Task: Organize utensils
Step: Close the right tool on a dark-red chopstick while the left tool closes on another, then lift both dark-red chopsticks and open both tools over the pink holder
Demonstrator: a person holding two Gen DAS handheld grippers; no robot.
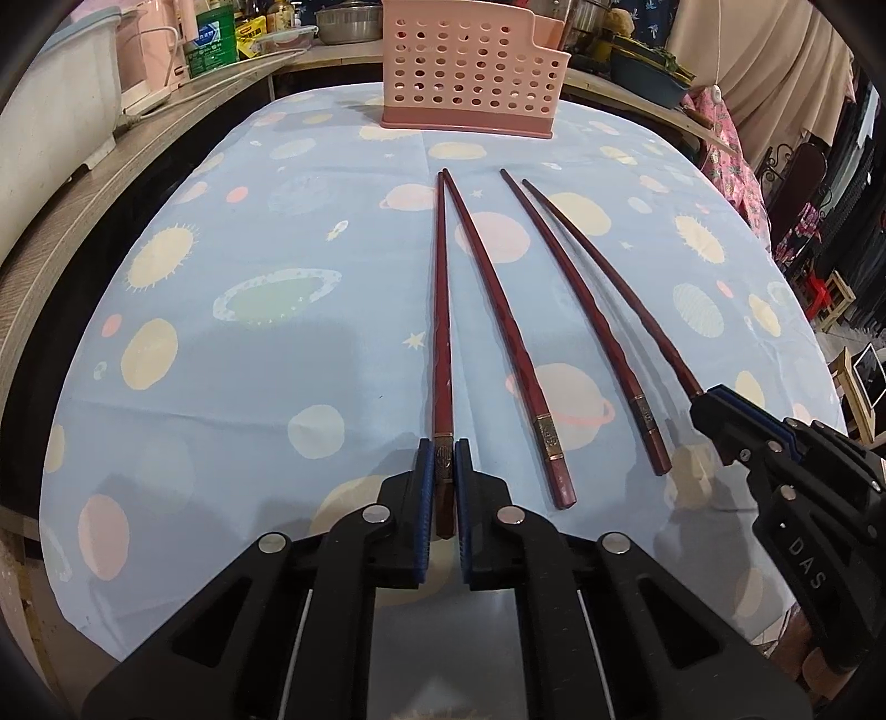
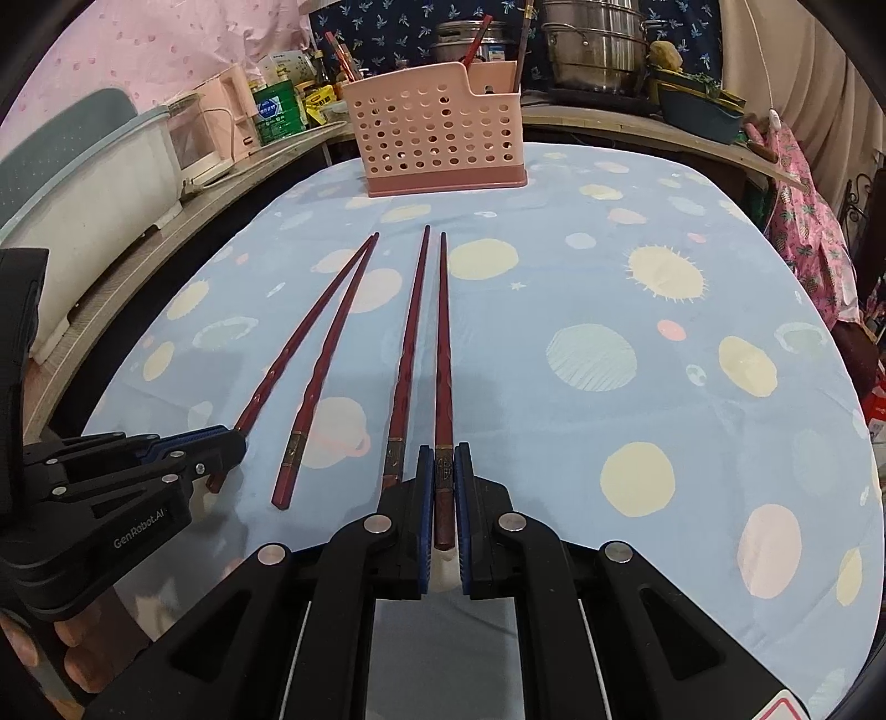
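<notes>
Several dark red chopsticks lie side by side on the blue planet-print tablecloth [image 1: 249,360], tips toward a pink perforated utensil holder [image 1: 470,72] at the far edge. My left gripper [image 1: 443,448] is shut on the thick end of the leftmost chopstick [image 1: 441,310]. My right gripper [image 2: 443,451] is shut on the thick end of the rightmost chopstick [image 2: 443,343]. Each view shows the other gripper too: the right gripper [image 1: 703,401] at the right, the left gripper [image 2: 235,437] at the left. The two middle chopsticks [image 1: 493,310] [image 1: 576,310] lie free.
The holder [image 2: 432,138] has a taller left section and a lower right pocket. Behind the table runs a wooden counter [image 2: 138,249] with a white appliance [image 2: 94,183], bottles and steel pots [image 2: 592,44]. Patterned cloth [image 2: 814,221] hangs at the right.
</notes>
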